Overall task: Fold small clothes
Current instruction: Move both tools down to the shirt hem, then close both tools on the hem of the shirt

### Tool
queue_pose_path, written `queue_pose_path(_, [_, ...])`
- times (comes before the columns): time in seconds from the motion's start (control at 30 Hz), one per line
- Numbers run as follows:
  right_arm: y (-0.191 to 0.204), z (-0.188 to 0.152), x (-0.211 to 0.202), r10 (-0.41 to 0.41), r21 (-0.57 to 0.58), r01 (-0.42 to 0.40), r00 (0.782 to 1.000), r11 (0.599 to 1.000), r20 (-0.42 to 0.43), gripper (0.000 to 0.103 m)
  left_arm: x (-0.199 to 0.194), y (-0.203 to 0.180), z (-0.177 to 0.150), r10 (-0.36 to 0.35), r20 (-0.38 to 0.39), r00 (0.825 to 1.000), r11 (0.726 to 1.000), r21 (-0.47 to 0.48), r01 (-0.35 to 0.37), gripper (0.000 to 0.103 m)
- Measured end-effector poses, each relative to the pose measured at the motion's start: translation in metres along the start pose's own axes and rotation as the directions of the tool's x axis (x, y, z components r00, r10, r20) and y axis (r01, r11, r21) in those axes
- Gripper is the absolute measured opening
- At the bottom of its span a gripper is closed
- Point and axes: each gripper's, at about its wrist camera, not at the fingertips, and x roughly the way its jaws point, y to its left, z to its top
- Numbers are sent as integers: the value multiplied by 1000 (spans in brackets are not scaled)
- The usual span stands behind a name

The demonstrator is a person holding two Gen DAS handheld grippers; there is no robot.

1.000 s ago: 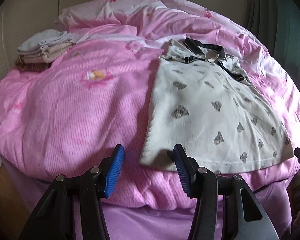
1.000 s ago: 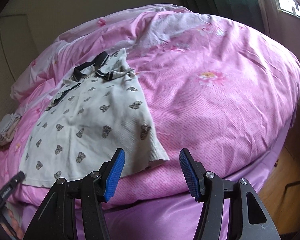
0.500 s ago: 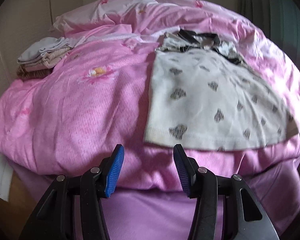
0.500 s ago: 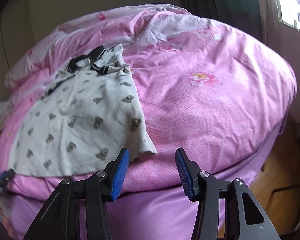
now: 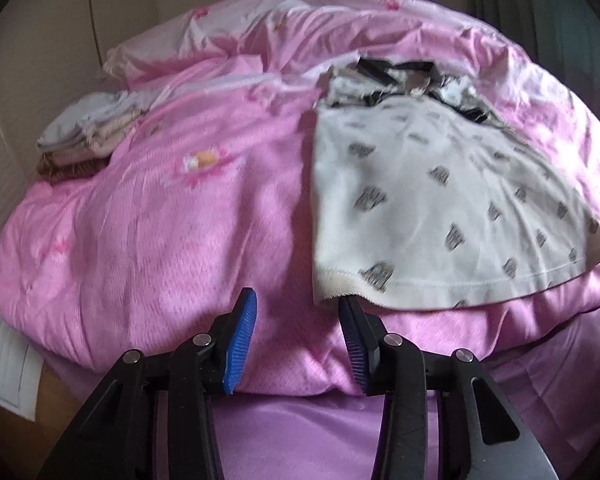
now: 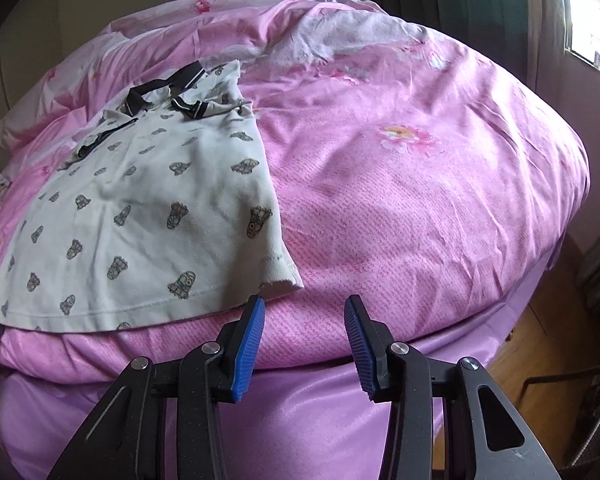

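A small white printed shirt (image 6: 140,216) is spread flat on the pink quilt (image 6: 420,208), collar at twelve o'clock, hem nearest. It is judged light, soft and limp, best pinched at the two hem corners. Nothing is gripped: the left gripper (image 5: 296,336) and right gripper (image 6: 304,344) are closing on air just beside those corners. Folded clothes (image 5: 80,140) lie at ten o'clock; curtains (image 6: 480,0) hang beyond.

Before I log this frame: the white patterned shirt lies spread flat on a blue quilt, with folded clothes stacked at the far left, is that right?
Not quite: the quilt is pink, not blue, as the left wrist view shows. The white patterned shirt does lie spread flat on it, and the folded clothes are stacked at the far left.
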Motion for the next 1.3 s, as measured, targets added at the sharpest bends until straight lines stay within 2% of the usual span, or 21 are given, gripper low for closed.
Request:
queue_pose_path(0.13, [0, 4, -2, -2, -2, 2, 1000, 1000, 17, 43, -4, -7, 3, -21, 24, 999, 999, 27, 21, 42])
queue_pose_path(0.23, [-2, 5, 1, -3, 4, 3, 1000, 1000, 13, 43, 4, -6, 4, -8, 0, 1000, 1000, 17, 8, 42])
queue_pose_path(0.33, [-3, 5, 3, -2, 10, 2, 1000, 1000, 8, 43, 9, -2, 3, 11, -10, 1000, 1000, -5, -11, 35])
queue_pose_path(0.4, [-2, 6, 4, -3, -1, 3, 1000, 1000, 13, 32, 9, -3, 2, 12, -6, 1000, 1000, -6, -12, 25])
queue_pose_path(0.5, [1, 6, 7, -4, -18, 4, 1000, 1000, 15, 23, 9, -5, 1, 4, -2, 1000, 1000, -1, -4, 19])
queue_pose_path(0.57, [1, 7, 11, -2, -18, 2, 1000, 1000, 8, 20, 9, -5, 1, 2, -1, 1000, 1000, -10, -2, 18])
queue_pose_path(0.77, [0, 3, 6, 30, -21, -31, 999, 999, -29, 19, 9, -3, 2, -9, -13, 1000, 999, -39, 9, 18])
queue_pose_path(1.07, [8, 7, 20, -14, -98, 9, 998, 995, -57, 19, 11, -2, 2, -14, -21, 1000, 999, -52, 13, 18])
queue_pose_path(1.3, [10, 15, 20, -14, -106, 12, 1000, 994, -23, 19, 13, -2, 4, -18, -13, 1000, 997, -74, 17, 18])
